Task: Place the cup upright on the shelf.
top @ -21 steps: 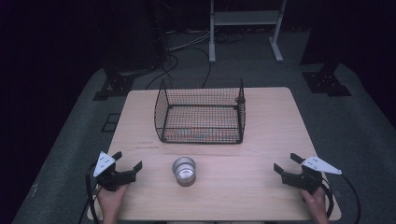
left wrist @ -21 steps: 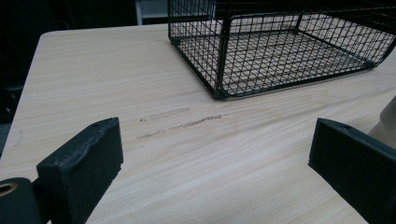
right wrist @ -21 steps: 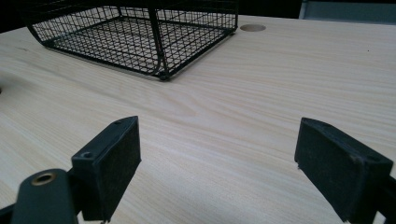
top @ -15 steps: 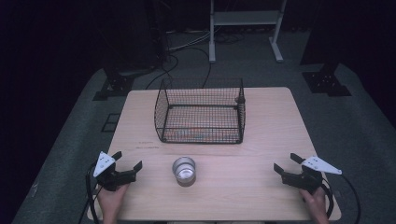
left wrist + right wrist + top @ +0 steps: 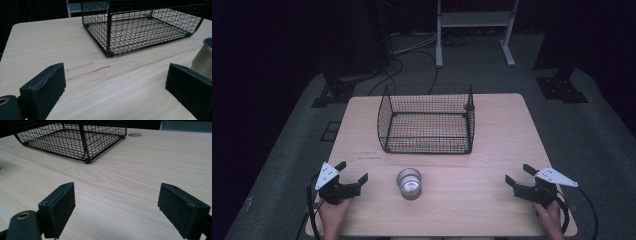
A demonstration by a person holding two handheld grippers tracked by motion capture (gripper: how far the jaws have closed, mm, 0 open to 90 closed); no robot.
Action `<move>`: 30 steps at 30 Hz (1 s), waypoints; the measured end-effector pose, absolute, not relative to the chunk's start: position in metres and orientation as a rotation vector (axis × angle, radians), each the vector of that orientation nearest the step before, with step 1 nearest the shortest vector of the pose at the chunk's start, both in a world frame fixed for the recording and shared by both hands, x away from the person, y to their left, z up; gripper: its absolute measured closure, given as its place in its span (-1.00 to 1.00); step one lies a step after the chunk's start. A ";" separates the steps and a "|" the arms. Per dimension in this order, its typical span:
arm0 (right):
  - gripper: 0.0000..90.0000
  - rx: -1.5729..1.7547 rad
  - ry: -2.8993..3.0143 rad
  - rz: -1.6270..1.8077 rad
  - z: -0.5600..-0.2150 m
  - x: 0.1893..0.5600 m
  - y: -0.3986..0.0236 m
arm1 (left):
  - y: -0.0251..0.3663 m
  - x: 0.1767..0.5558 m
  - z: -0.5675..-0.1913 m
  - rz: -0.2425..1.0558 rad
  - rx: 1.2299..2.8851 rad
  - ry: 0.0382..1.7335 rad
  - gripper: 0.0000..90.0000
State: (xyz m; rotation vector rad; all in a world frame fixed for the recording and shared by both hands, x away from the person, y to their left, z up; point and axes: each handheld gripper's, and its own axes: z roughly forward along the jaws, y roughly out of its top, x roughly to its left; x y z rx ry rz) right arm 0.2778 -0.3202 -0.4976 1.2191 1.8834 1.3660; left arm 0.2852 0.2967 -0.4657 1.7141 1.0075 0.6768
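left gripper (image 5: 113,92): jaws spread, steel cup (image 5: 203,58) at edge | right gripper (image 5: 116,211): jaws spread, table hole (image 5: 134,134)

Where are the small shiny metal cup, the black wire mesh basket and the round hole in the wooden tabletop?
small shiny metal cup (image 5: 409,183), high view, on its rim.
black wire mesh basket (image 5: 427,148), high view, on its front wall.
round hole in the wooden tabletop (image 5: 134,134), right gripper view, on its middle.
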 end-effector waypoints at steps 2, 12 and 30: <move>-0.70 1.219 1.883 1.365 -0.498 0.278 -0.320 | 0.294 0.284 -0.464 0.670 1.715 0.992 -0.97; -0.70 1.216 1.883 1.364 -0.498 0.278 -0.320 | 0.281 0.283 -0.454 0.633 1.735 0.893 -0.97; -0.70 1.216 1.886 1.355 -0.498 0.278 -0.320 | 0.259 0.286 -0.437 0.561 1.820 0.730 -0.97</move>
